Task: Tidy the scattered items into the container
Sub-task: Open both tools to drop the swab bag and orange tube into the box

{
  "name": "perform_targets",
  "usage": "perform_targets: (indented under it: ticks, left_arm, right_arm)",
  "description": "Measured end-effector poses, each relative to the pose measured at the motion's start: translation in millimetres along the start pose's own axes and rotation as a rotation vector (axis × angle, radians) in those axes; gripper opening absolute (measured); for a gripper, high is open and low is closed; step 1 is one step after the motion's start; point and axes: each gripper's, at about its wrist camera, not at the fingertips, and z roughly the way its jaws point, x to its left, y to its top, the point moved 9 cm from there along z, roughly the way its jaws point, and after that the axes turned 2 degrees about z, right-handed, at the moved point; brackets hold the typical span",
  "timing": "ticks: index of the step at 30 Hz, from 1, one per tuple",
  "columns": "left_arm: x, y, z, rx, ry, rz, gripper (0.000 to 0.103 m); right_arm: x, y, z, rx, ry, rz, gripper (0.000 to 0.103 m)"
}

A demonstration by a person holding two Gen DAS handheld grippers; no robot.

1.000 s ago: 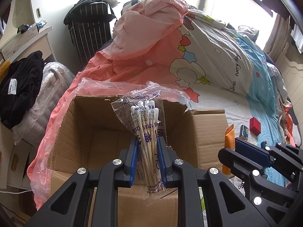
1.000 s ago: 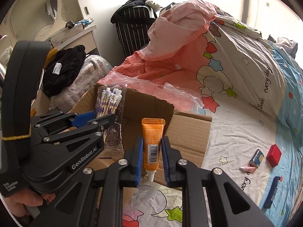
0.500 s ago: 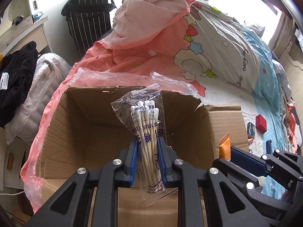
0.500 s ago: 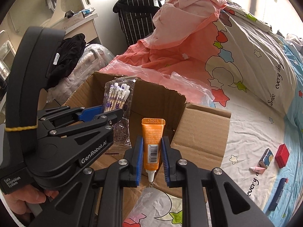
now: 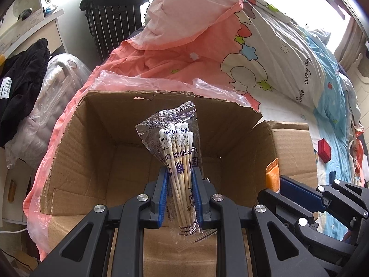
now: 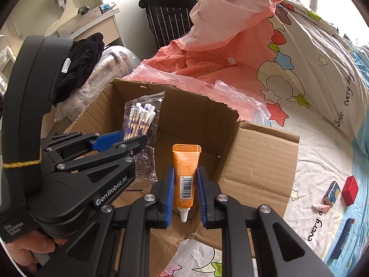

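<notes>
An open cardboard box [image 5: 99,138] [image 6: 258,161] stands on the bed in front of both grippers. My left gripper [image 5: 179,184] is shut on a clear packet of cotton swabs [image 5: 177,152], which stands upright over the box's opening. In the right wrist view that gripper [image 6: 129,140] and the swab packet [image 6: 141,124] show at the left, over the box. My right gripper [image 6: 185,177] is shut on an orange tube [image 6: 186,173], cap end toward the camera, above the box's near right corner. In the left wrist view only the tube's edge [image 5: 272,175] shows.
On the patterned sheet to the right lie a red box [image 6: 349,190], a small blue carton [image 6: 332,192], a pink tube [image 6: 320,207] and a dark blue item [image 6: 343,237]. A pink plastic bag [image 5: 143,84] lies behind the box. A person's hand [image 6: 25,251] grips the left tool.
Both grippers have sunk toward the box with their items still gripped; the box opening looks larger and closer in both views.
</notes>
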Motion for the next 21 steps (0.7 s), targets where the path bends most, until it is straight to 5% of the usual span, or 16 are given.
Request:
perform_targets:
  ticks: [4,9,13,21]
  left_arm:
    - [-0.9,0.8,-0.6,0.0,0.002,0.004,0.021]
    - [9.1,-2.0,2.3,0.023,0.051,-0.042,0.074]
    - [15.7,-3.6,1.0,0.031,0.05,-0.067,0.076]
    - [15.3,-5.4,-2.7,0.032,0.048,-0.073,0.076]
  right_arm:
    - [-1.3,0.3,-0.2,-0.003,-0.001,0.005,0.018]
    - [-7.4,1.9,-2.3,-0.018,-0.061,-0.002,0.023]
    - [-14.8,2.7,-3.3,-0.019,-0.068,0.023,0.04]
    - [-19.7,3.0,-10.0,-0.028,-0.084,0.034,0.045]
